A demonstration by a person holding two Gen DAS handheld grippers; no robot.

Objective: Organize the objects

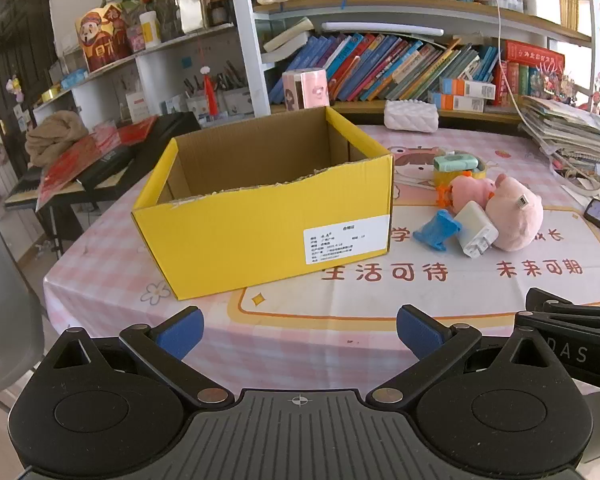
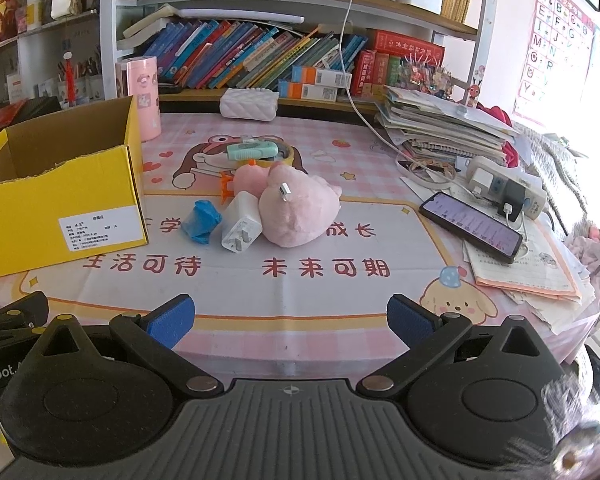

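Two grippers are under my control, and both stand at full spread with nothing between the blue pads. My left gripper hangs over the near edge of the table, aimed downward toward the yellow cardboard box, which sits on the left part of the pink checked cloth with its top open; no contents show from either view, though the near wall hides its floor. My right gripper hangs over the same near edge, further right, aimed at the cluster of loose items in the middle of the table. That cluster lies just right of the box and apart from it. Its nearest members are a blue clip-like piece on the left and a white charger plug touching the pink plush toy on the right. A small silver connector rests on top of the plush. Behind the plush I see a second, smaller pink plush piece with an orange part at its left. Further back, a mint-green device lies across a roll of yellow tape. To the right, well apart from the cluster, a phone with a lit screen lies on papers near a power strip. A white quilted pouch sits at the far edge below the bookshelf.
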